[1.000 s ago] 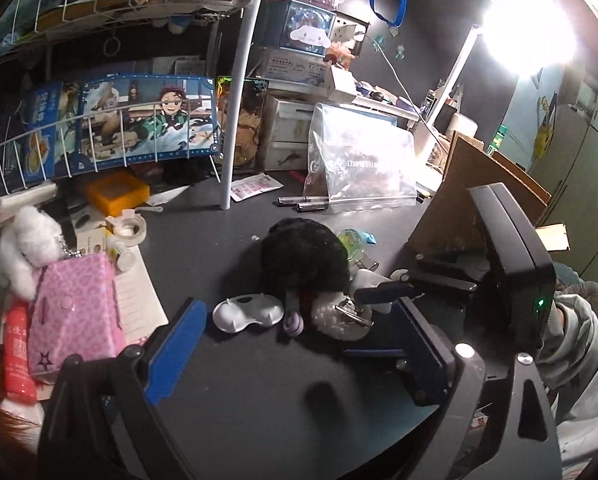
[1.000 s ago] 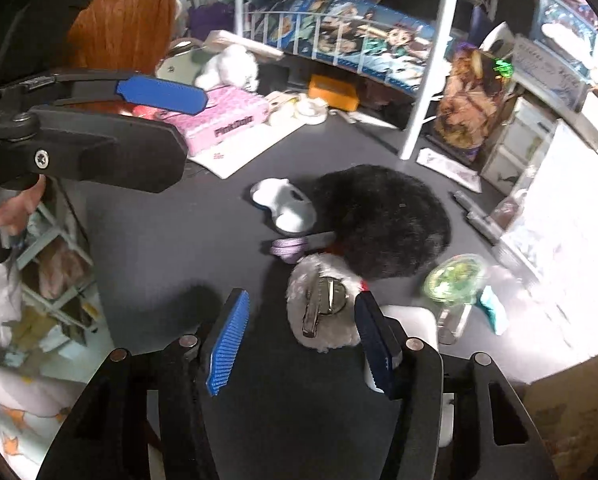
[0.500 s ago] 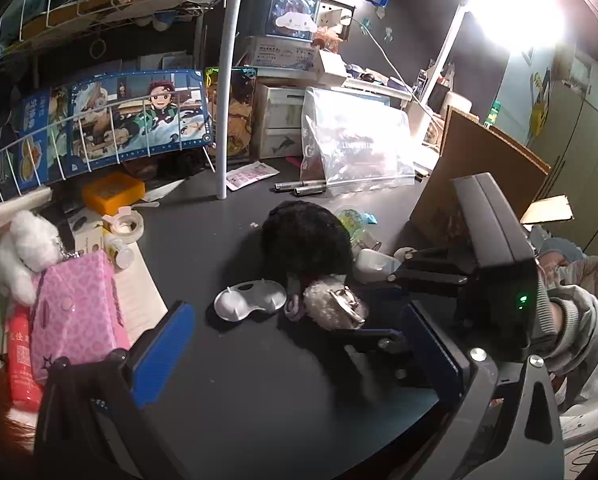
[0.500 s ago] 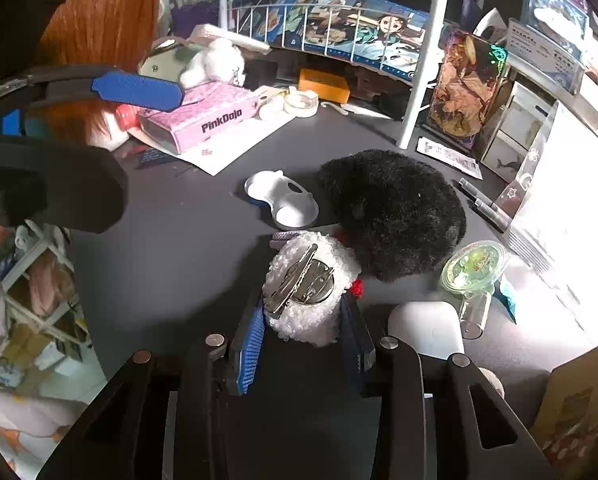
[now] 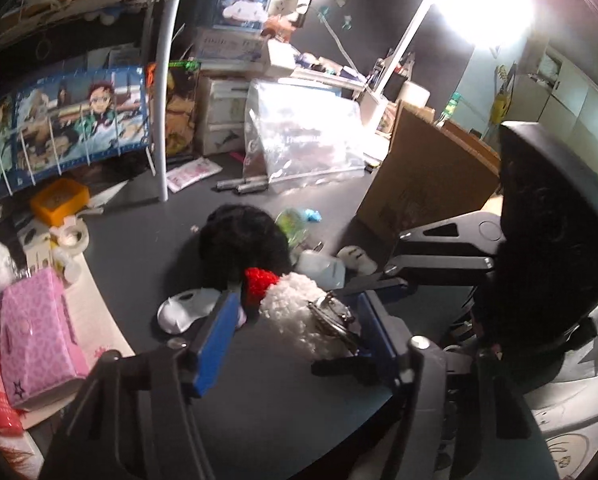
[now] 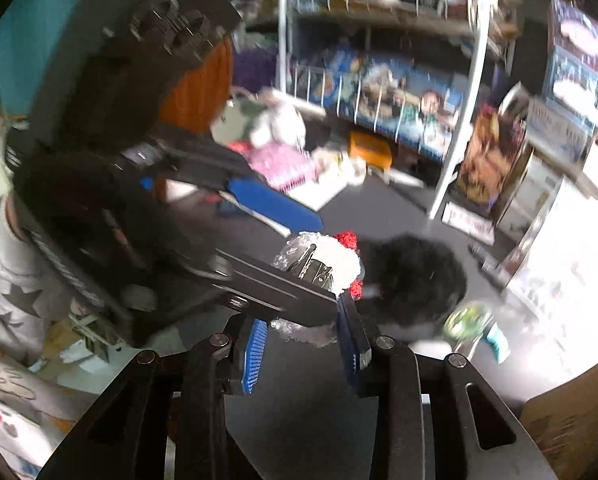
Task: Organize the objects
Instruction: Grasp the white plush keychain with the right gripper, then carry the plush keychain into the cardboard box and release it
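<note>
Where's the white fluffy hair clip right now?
The white fluffy hair clip is in the right gripper, just in front of the black fur ball.

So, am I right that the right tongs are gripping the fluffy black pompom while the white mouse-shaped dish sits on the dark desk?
Not quite: the right tongs grip the fluffy white hair clip with the metal clasp, as the right wrist view shows. The fluffy black pompom lies behind it, ungripped. The white mouse-shaped dish does sit on the dark desk.

Fluffy clip (image 5: 295,300) before fur ball (image 5: 243,236); tissue pack (image 5: 35,336) far left.
</note>
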The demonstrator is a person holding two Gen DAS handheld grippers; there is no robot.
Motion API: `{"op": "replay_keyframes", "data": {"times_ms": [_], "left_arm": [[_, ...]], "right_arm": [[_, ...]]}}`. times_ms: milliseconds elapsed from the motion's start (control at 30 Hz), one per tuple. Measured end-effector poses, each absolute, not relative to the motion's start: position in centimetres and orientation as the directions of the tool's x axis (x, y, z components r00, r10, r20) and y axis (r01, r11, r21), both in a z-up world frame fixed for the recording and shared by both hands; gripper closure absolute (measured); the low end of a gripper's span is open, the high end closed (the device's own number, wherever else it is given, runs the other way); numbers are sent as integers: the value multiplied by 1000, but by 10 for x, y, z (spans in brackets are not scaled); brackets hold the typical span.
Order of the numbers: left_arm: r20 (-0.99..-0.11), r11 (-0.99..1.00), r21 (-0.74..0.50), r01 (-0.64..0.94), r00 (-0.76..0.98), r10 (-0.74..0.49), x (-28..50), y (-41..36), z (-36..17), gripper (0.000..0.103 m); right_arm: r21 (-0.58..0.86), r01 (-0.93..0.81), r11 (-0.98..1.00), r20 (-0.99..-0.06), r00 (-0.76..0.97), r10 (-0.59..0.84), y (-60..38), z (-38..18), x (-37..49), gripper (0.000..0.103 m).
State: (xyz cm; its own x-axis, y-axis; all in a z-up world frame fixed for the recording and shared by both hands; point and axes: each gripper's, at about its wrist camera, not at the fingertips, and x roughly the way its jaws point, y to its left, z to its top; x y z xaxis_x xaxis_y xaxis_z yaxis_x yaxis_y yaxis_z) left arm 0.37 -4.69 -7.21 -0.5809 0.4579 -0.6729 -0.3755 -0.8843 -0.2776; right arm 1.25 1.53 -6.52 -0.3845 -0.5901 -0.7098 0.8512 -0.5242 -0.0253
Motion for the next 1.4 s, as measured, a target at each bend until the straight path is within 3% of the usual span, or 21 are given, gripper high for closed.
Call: {"op": "replay_keyframes", "data": {"times_ms": [100,233,633,1033,1400], "left_arm": [[-640,-869,-295,-398,-593,489,4,-46,-54,48],[-600,-850,-293,-437,-608,519,2,-38,-27,59],[-542,-781,-248,-573,-587,602,-34,27,35,63],[-599,-692,-240,-681,-457,657,-94,137,47,64],[-718,-697,-218,-683,-371,589,-127,201,23,62]], "right_arm": [[-62,850,-523,-691,-415,-592,18,-44,15,75],[-87,834,-544,-674,-451,-584,25,-18,14,75],[-115,721,-683,-643,-578,-502,92,41,4,75],[-46,577,-816,-650,-637,-414,196,46,-13,75],[9,511,-859,-730,-584,-355,246,21,-32,70]]}}
